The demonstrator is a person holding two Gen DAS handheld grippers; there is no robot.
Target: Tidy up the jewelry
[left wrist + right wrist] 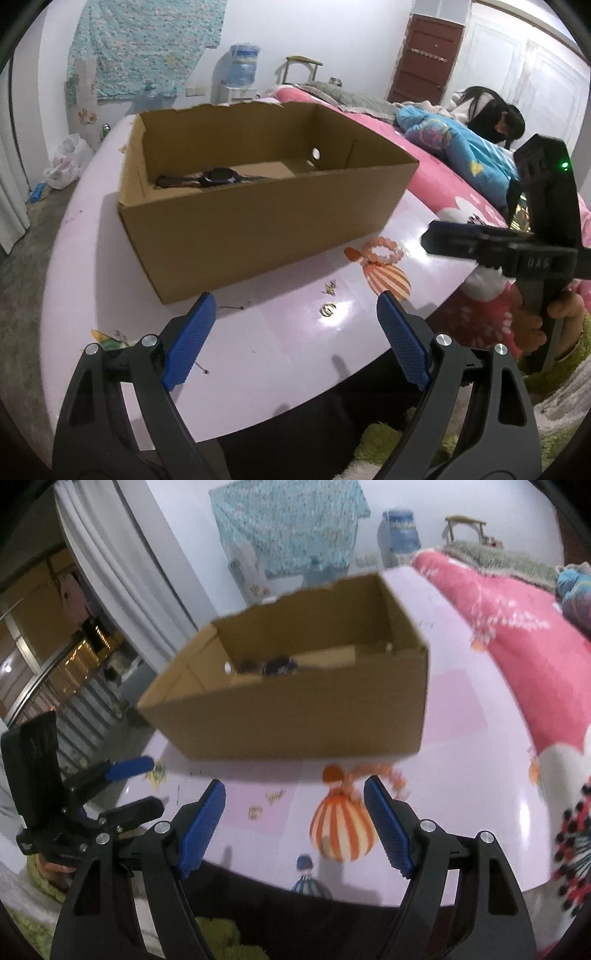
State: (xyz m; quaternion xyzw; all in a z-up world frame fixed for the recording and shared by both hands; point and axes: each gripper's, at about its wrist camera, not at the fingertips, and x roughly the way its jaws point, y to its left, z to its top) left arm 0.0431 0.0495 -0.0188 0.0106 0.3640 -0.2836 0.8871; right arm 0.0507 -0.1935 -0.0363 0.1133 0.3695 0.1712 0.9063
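The cardboard box (258,206) stands open-topped in the middle of my pink desk (277,350); it looks light and fairly stiff, and I would not need to lift it. A dark watch (218,176) already lies on its floor.

Next in size is the bead bracelet (382,252), lying on the desk just beside the box's near right corner, on a striped picture printed on the desk top. I judge it light, floppy and inclined to roll, so I would pinch across one side of the ring, not the whole loop.

Smallest are the gold earrings (328,308) nearer me: hard, slippery, easy to flick away, best nipped at the very tips.

My left gripper (295,332) and right gripper (295,812) both have their jaws wide and empty above the desk.
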